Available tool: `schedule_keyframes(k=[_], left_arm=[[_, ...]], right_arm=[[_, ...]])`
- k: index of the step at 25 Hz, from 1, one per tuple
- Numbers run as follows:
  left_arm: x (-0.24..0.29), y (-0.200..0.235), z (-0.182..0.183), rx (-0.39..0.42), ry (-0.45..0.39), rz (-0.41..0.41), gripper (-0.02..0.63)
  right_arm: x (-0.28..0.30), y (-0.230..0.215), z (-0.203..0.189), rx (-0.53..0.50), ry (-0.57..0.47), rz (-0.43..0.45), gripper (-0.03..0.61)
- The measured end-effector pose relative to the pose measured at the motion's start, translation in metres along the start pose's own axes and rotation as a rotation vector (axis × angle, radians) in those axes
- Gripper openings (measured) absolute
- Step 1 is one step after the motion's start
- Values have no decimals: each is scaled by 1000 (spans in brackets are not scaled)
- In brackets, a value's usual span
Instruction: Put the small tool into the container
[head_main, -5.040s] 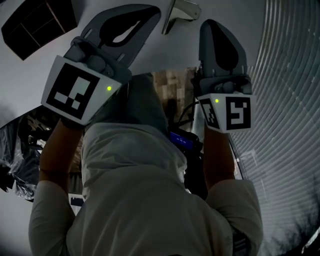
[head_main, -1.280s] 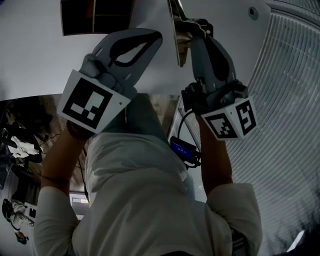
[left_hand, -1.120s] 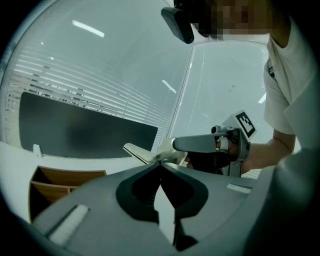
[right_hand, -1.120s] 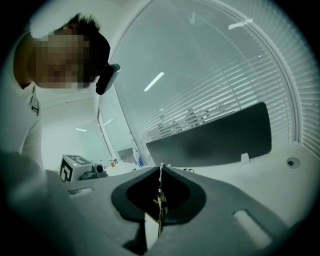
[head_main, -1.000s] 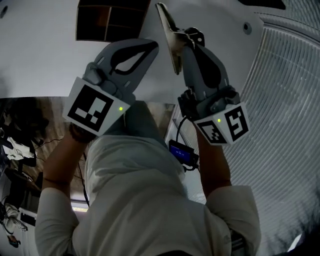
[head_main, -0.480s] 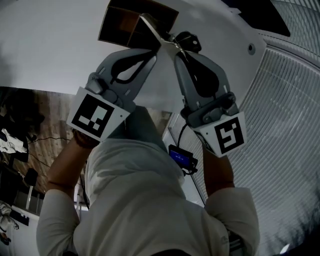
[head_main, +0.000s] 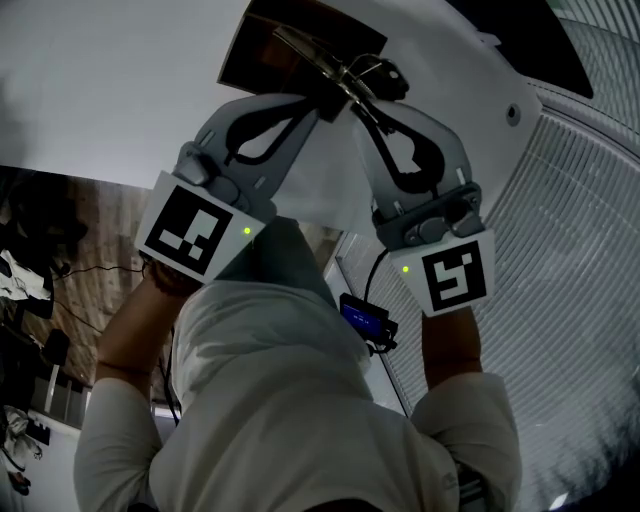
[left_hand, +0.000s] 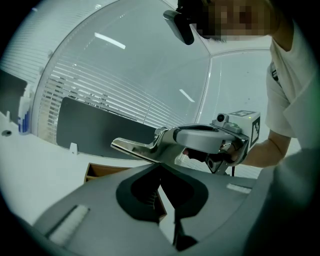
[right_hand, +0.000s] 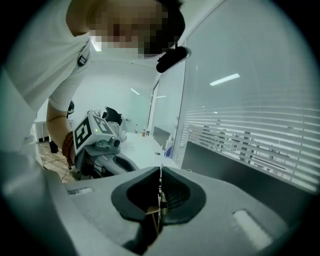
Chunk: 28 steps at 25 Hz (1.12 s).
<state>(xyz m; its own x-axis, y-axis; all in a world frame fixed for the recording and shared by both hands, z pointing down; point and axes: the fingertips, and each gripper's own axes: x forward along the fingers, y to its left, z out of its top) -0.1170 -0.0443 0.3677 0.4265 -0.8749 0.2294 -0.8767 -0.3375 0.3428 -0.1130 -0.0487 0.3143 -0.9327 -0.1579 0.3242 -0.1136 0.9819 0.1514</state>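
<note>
The small tool (head_main: 312, 56) is a thin shiny metal piece, and my right gripper (head_main: 350, 92) is shut on its near end. It pokes out over the brown wooden container (head_main: 255, 55), an open box with dividers on the white table (head_main: 120, 90). In the left gripper view the tool (left_hand: 134, 146) hangs level above the container (left_hand: 100, 171). In the right gripper view it shows edge-on between the pads (right_hand: 160, 186). My left gripper (head_main: 318, 102) is shut with nothing in it, its tip right beside the right gripper's tip, at the container's near edge.
Window blinds (head_main: 590, 250) run along the right side past the table's curved edge. A dark panel (left_hand: 100, 127) stands behind the container, and a bottle (left_hand: 22, 117) sits at the far left. The person's sleeves and torso fill the lower head view.
Both grippers have moved away from the body toward the container. The right gripper has rolled, and the tool now reaches over the box instead of standing beside it on the table side.
</note>
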Motion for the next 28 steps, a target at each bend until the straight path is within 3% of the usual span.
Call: schedule_keyframes(k=[14,28], left_arm=[[7,45,2,-8,11,12,3],[29,77,-14,-40,95,3,3]], right_arm=[[50,-1,-16,-285,63,88,11],[90,-17,-51,-358,141,156,11]])
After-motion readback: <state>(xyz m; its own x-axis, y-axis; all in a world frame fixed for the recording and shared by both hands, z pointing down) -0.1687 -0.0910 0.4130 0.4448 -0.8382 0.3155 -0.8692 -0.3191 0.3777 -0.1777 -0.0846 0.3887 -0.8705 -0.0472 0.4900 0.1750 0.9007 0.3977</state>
